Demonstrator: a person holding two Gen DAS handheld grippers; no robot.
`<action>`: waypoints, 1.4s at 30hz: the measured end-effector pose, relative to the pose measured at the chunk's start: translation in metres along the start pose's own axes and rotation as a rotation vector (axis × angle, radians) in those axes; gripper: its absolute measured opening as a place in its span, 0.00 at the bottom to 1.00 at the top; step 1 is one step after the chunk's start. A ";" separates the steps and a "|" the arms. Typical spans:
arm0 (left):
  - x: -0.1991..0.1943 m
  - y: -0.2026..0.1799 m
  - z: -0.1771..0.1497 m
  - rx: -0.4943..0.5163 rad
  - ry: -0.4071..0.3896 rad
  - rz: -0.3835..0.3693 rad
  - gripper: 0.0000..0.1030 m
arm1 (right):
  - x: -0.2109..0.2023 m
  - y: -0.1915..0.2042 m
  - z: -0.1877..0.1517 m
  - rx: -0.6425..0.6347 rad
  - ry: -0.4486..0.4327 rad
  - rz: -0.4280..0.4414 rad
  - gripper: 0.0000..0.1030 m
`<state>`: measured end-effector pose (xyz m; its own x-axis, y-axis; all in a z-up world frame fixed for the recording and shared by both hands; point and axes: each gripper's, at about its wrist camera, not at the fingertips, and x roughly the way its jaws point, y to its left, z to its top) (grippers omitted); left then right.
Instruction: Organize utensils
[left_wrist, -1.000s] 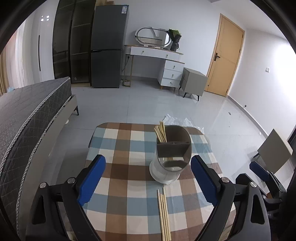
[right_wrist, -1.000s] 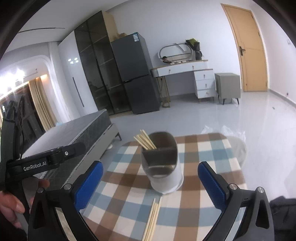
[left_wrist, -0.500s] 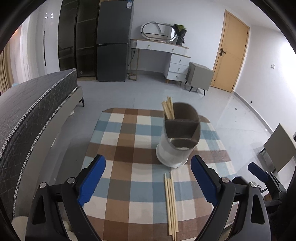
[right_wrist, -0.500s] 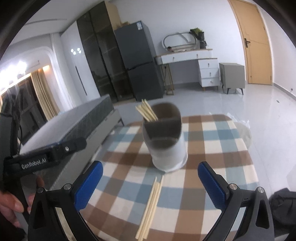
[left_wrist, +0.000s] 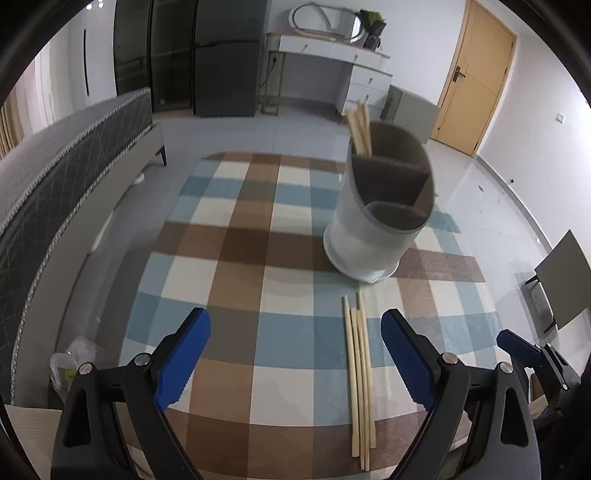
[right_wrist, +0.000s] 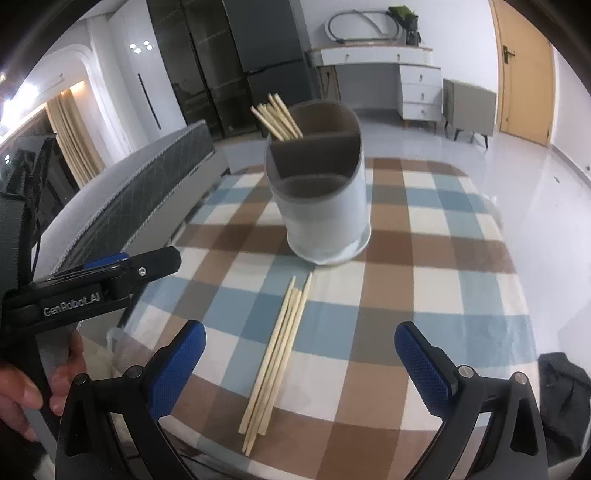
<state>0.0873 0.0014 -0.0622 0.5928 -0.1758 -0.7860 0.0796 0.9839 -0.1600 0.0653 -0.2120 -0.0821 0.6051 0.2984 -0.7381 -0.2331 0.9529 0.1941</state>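
A: How are the jaws of the left gripper (left_wrist: 295, 350) set?

B: They are spread wide and nothing is held. The loose chopsticks (left_wrist: 359, 384) are seen flat on the checked counter (left_wrist: 236, 258), between the jaws, nearer the right pad, untouched.

A: And the right gripper (right_wrist: 300, 363)?

B: Its jaws are likewise spread wide and empty. The same bundle (right_wrist: 277, 360) is found between them, nearer the left pad. Beyond it, the utensil holder (right_wrist: 319, 206) is stood upright, with more chopsticks (right_wrist: 276, 116) in its rear compartment.
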 end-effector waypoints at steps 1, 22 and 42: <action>0.004 0.002 -0.002 -0.009 0.011 0.003 0.88 | 0.005 0.000 -0.001 0.001 0.014 0.002 1.00; 0.054 0.041 0.017 -0.206 0.189 -0.011 0.88 | 0.097 -0.010 0.017 0.043 0.208 -0.054 0.71; 0.068 0.073 0.017 -0.370 0.265 0.006 0.88 | 0.158 0.009 0.039 -0.012 0.288 -0.187 0.23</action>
<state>0.1468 0.0620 -0.1174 0.3628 -0.2197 -0.9056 -0.2438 0.9156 -0.3198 0.1884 -0.1537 -0.1720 0.3987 0.0890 -0.9127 -0.1479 0.9885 0.0318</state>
